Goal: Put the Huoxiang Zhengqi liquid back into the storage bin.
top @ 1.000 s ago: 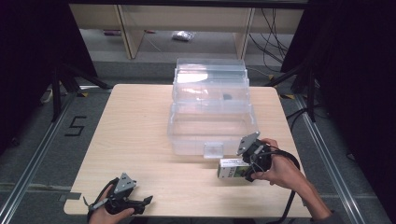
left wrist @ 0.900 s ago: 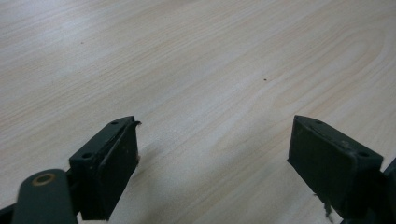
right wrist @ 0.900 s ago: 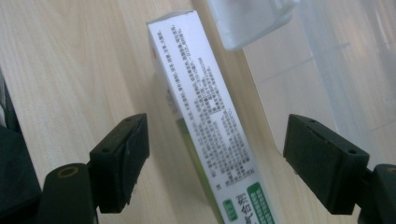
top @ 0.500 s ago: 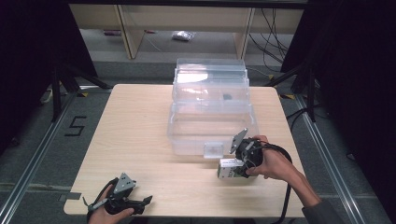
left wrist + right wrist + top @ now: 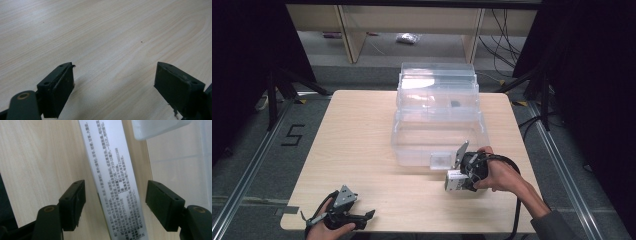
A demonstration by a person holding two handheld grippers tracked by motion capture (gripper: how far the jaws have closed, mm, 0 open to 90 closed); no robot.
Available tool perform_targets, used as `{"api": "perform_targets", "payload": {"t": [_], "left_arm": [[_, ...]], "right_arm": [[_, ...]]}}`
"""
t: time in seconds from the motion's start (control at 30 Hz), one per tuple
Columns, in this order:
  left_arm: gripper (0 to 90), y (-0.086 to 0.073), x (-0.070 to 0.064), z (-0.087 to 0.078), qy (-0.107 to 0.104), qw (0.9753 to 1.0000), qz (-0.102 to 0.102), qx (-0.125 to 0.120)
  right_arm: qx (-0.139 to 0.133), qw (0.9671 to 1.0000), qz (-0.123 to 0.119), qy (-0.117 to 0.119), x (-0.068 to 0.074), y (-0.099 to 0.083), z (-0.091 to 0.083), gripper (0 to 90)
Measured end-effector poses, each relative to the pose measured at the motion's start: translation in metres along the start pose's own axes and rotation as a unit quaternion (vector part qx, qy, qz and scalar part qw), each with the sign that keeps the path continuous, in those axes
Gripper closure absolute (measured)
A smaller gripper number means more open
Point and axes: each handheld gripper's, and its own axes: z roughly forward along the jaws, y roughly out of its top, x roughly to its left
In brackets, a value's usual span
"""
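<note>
Fingers [image 5: 72, 206] on the right gripper [image 5: 115, 205] are spread wide apart, and a white box [image 5: 113, 177] with small printed text runs right up the gap between them in the right gripper view, lying flat on the wooden table [image 5: 37, 157]. Neither jaw looks like it's pressing on the box, there's a sliver of wood visible on each side, so the gripper is straddling it, not clamping it. Top right of that same view you can see the corner of the clear plastic container [image 5: 180, 170] just beside the far end of the box. From the high view the right gripper [image 5: 460, 175] sits near the front edge of the clear plastic container [image 5: 437, 120], held in the person's right hand [image 5: 499, 172], with the white box [image 5: 455, 181] poking out on the left side of it, just in front of the container's latch. Left gripper [image 5: 354, 218] is way off at the near left corner of the table [image 5: 362, 135], well apart from everything, held in the left hand [image 5: 324, 230]. In the left gripper view its jaws are also wide open with nothing but bare wood between them [image 5: 115, 82], looks like they're hovering low over or resting on the tabletop, can't really tell which
</note>
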Motion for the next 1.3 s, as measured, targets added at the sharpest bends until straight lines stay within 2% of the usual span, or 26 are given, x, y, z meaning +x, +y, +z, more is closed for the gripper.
{"api": "perform_targets", "payload": {"t": [0.03, 0.07, 0.1, 0.17, 0.2, 0.23, 0.27, 0.43, 0.47, 0.53, 0.57, 0.6, 0.67, 0.77, 0.8, 0.83, 0.87, 0.9, 0.97, 1.0, 1.07, 1.13, 1.17, 1.23, 1.27, 1.3], "left_arm": [[15.4, 0.0, 0.0, 0.0, -0.002, 1.0, 0.003, 0.002], [15.4, 0.0, 0.0, 0.0, -0.002, 1.0, 0.003, 0.002], [15.4, 0.001, 0.002, -0.002, -0.002, 0.9997, 0.018, 0.014], [15.4, 0.0, 0.0, 0.0, -0.004, 1.0, 0.001, 0.001], [15.4, 0.0, 0.0, 0.0, 0.001, 1.0, 0.003, 0.002], [15.4, 0.0, 0.0, -0.001, -0.004, 1.0, 0.006, 0.005], [15.4, 0.0, -0.001, 0.0, -0.004, 1.0, -0.004, -0.005], [15.4, 0.0, 0.0, 0.0, -0.004, 1.0, -0.001, 0.0], [15.4, 0.001, 0.001, -0.002, -0.003, 0.9997, 0.018, 0.016], [15.4, 0.0, 0.001, -0.002, -0.005, 0.9998, 0.015, 0.014], [15.4, 0.0, 0.0, 0.0, -0.004, 1.0, 0.003, 0.003], [15.4, 0.0, 0.0, 0.0, -0.002, 1.0, 0.0, 0.001], [15.4, 0.0, 0.0, -0.001, -0.005, 1.0, 0.006, 0.006], [15.4, 0.0, 0.0, 0.0, -0.005, 1.0, 0.001, 0.003], [15.4, 0.0, 0.0, 0.0, -0.004, 1.0, 0.0, 0.0], [15.4, 0.0, -0.002, 0.0, -0.004, 1.0, -0.006, -0.005], [15.4, 0.0, -0.002, 0.0, -0.004, 1.0, -0.006, -0.004], [15.4, 0.0, 0.0, -0.001, -0.004, 0.9999, 0.007, 0.008], [15.4, 0.0, 0.002, -0.002, -0.005, 0.9998, 0.013, 0.013], [15.4, 0.0, -0.001, -0.001, -0.003, 1.0, 0.0, 0.001], [15.4, 0.0, 0.0, -0.001, -0.001, 1.0, 0.005, 0.006], [15.4, 0.0, 0.001, -0.002, -0.003, 0.9999, 0.01, 0.011], [15.4, -0.001, 0.0, -0.001, -0.004, 1.0, 0.003, 0.003], [15.5, 0.0, 0.0, -0.001, -0.002, 0.9999, 0.007, 0.007], [15.4, -0.001, 0.001, -0.002, -0.003, 0.9999, 0.01, 0.011], [15.4, -0.001, 0.001, -0.002, -0.002, 0.9999, 0.011, 0.01]], "right_arm": [[0.007, 0.9999, 0.013, -0.003, 0.001, 0.0, 0.0, 34.7], [0.007, 0.9999, 0.013, -0.003, 0.001, 0.0, 0.0, 34.7], [0.011, 0.9999, 0.009, -0.004, 0.0, 0.0, 0.001, 34.9], [0.014, 0.9999, -0.006, 0.003, -0.002, 0.0, 0.004, 37.0], [0.021, 0.9997, 0.007, 0.005, -0.001, 0.0, 0.004, 37.7], [0.021, 0.9998, 0.006, 0.004, -0.001, 0.0, 0.005, 38.4], [0.022, 0.9997, 0.002, 0.004, -0.001, 0.0, 0.006, 39.4], [0.03, 0.9995, -0.01, 0.007, -0.002, 0.0, 0.009, 42.1], [0.031, 0.9994, -0.014, 0.01, -0.003, 0.001, 0.01, 43.1], [0.033, 0.9993, -0.014, 0.011, -0.003, 0.001, 0.011, 43.8], [0.035, 0.9991, -0.02, 0.014, -0.004, 0.002, 0.011, 44.5], [0.037, 0.9991, -0.016, 0.013, -0.004, 0.002, 0.012, 45.9], [0.042, 0.9987, -0.022, 0.016, -0.004, 0.002, 0.014, 47.1], [0.046, 0.9984, -0.027, 0.019, -0.005, 0.002, 0.016, 47.7], [0.057, 0.9982, -0.009, 0.02, -0.002, 0.003, 0.015, 48.5], [0.058, 0.9981, -0.012, 0.019, -0.003, 0.003, 0.016, 49.6], [0.055, 0.9981, -0.018, 0.022, -0.004, 0.003, 0.017, 50.5], [0.054, 0.9976, -0.036, 0.025, -0.006, 0.003, 0.018, 51.6], [0.065, 0.9973, -0.014, 0.03, -0.004, 0.004, 0.018, 54.9], [0.065, 0.9972, -0.017, 0.031, -0.004, 0.004, 0.018, 55.2], [0.069, 0.9971, -0.015, 0.03, -0.004, 0.004, 0.018, 55.8], [0.063, 0.9969, -0.033, 0.033, -0.006, 0.003, 0.02, 58.0], [0.063, 0.9969, -0.033, 0.033, -0.006, 0.003, 0.02, 58.0], [0.074, 0.9964, -0.026, 0.032, -0.004, 0.005, 0.018, 59.5], [0.074, 0.9957, -0.043, 0.033, -0.003, 0.005, 0.017, 62.9], [0.08, 0.9955, -0.039, 0.033, -0.002, 0.006, 0.016, 63.9]]}}
